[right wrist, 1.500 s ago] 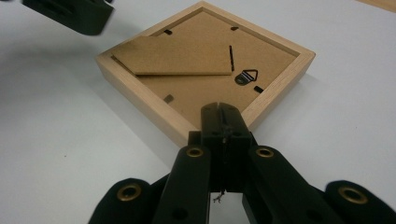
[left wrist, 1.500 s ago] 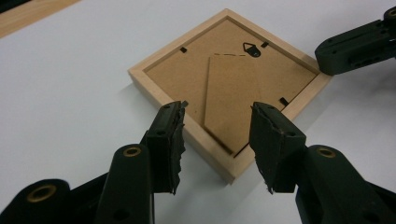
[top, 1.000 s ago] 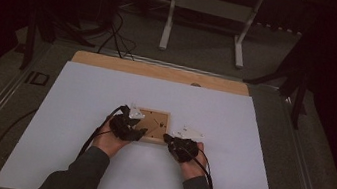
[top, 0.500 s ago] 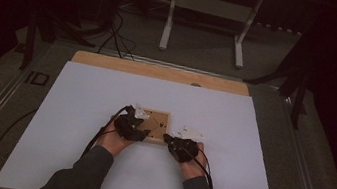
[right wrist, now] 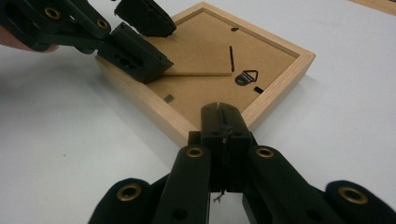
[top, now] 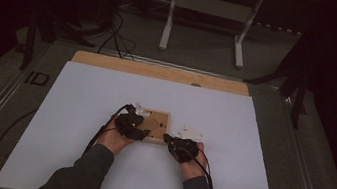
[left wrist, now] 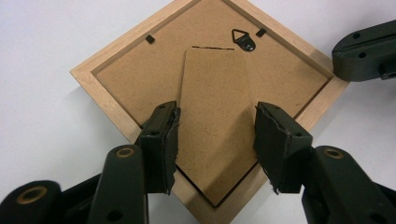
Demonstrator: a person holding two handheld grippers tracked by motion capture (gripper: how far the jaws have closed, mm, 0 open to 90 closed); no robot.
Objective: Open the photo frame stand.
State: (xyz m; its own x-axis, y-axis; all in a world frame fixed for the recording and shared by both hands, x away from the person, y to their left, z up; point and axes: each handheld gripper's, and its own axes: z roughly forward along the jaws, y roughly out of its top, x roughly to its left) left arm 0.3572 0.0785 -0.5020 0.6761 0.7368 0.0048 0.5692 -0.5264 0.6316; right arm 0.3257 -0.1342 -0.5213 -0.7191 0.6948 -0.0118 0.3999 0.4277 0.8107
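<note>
A light wooden picture frame [top: 161,120] lies face down on the white table, its brown backing board [left wrist: 126,74] and metal hanger [left wrist: 244,39] showing. My left gripper [left wrist: 215,140] straddles the hinged back stand [left wrist: 215,107]. Its pads meet the stand's two side edges, and the stand sits slightly raised [right wrist: 201,72]. From the left of the high view this left gripper [top: 147,130] reaches over the frame. My right gripper [right wrist: 223,112] is shut with nothing in it, its tips resting on the frame's near corner [right wrist: 196,128]. The high view has the right gripper [top: 170,139] at the frame's right front corner.
The white table top [top: 251,137] spreads wide on all sides of the frame. A bare wooden strip [top: 160,70] runs along its far edge. Beyond stand a white table stand [top: 207,9] and cables [top: 114,36] on the dark floor. Both forearms enter from the bottom.
</note>
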